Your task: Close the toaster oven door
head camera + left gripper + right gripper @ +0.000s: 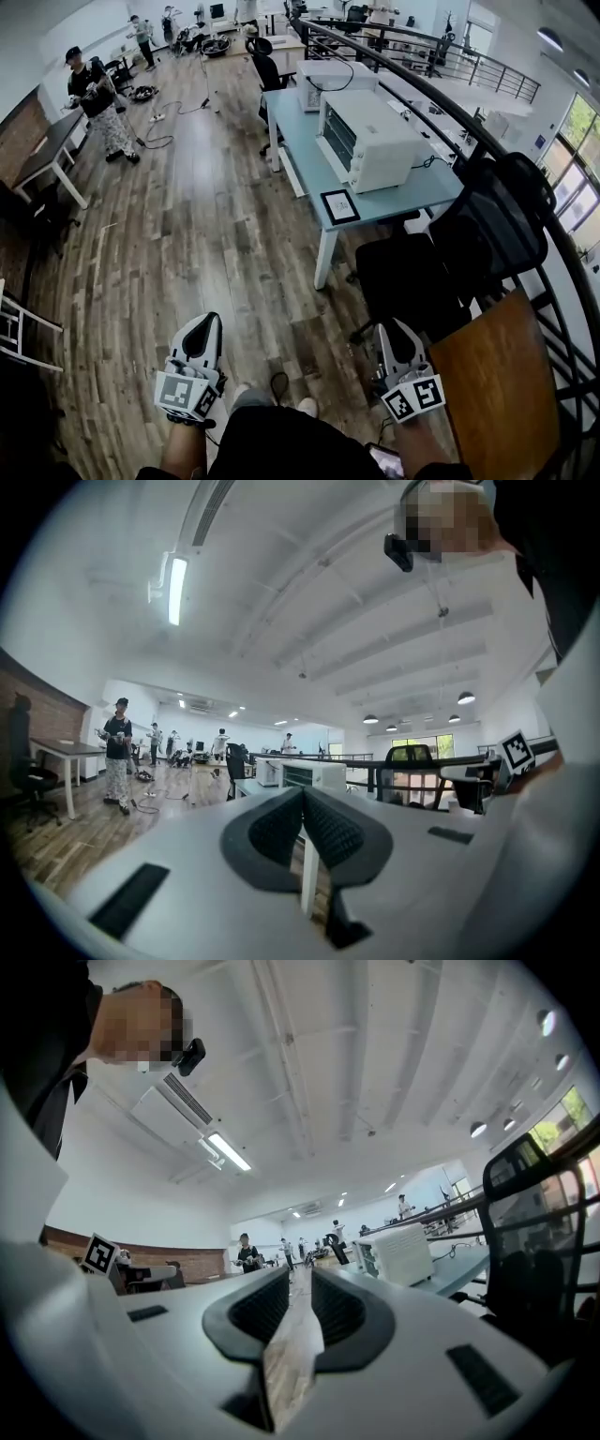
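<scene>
The white toaster oven [367, 141] stands on a light blue table [309, 164] far ahead of me, its dark glass front facing left and, as far as I can tell, upright against the body. It also shows small in the left gripper view as the toaster oven [314, 775] and in the right gripper view as the toaster oven [403, 1252]. Both grippers hang low near my legs, well away from it. The left gripper [206, 322] [302, 792] is shut and empty, pads touching. A narrow gap shows between the pads of the right gripper [389, 326] [300, 1274], with nothing in it.
Two black office chairs [492, 220] [408, 281] stand between me and the table's near end. A brown wooden board [497, 394] lies at my right beside a curved railing [525, 187]. A marker card [339, 206] lies on the table. A person [98, 103] stands far left; cables [173, 117] trail on the floor.
</scene>
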Motion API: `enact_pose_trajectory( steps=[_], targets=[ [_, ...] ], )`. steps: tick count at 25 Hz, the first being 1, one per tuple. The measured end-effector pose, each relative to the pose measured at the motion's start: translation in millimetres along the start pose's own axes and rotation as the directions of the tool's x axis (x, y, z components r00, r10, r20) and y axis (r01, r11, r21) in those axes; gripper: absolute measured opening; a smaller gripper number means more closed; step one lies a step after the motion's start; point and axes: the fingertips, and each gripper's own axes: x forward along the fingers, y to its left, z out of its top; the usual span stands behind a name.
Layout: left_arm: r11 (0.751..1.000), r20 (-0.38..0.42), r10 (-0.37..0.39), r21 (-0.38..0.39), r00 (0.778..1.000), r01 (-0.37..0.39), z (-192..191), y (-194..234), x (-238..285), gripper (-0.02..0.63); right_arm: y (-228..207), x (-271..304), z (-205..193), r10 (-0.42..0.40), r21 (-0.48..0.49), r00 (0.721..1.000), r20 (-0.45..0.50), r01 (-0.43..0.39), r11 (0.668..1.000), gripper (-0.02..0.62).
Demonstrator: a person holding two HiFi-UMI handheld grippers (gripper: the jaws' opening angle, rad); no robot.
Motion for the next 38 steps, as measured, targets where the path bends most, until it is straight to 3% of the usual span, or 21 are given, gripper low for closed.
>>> enact_pose_trajectory(
  steps=[9, 23, 31, 38],
  targets=[
    [1.000, 0.008, -0.005, 0.004, 1.000, 0.005, -2.2, 21.0, 44.9, 0.012, -22.9, 47.6, -4.2, -0.004, 0.026, 1.000, 0.004, 0.004, 1.000, 0.071],
    [0.995, 0.058, -0.102, -0.003, 0.993, 0.103, 11.8, 147.0, 163.8, 0.012, -22.4, 177.8, 3.3, -0.144, -0.038, 0.989, 0.042, 0.145, 0.989, 0.064],
    [0.990, 0.050, -0.140, 0.030, 0.989, 0.138, 16.8, 212.1, 204.5, 0.012, -6.4, 239.8, -2.1, -0.205, -0.064, 0.977, 0.064, 0.209, 0.976, 0.061],
    [0.987, -0.010, -0.157, 0.033, 0.988, 0.157, -2.3, 228.7, 237.5, 0.012, -13.0, 272.9, -13.8, -0.234, -0.036, 0.971, 0.048, 0.236, 0.971, 0.054]
  ],
)
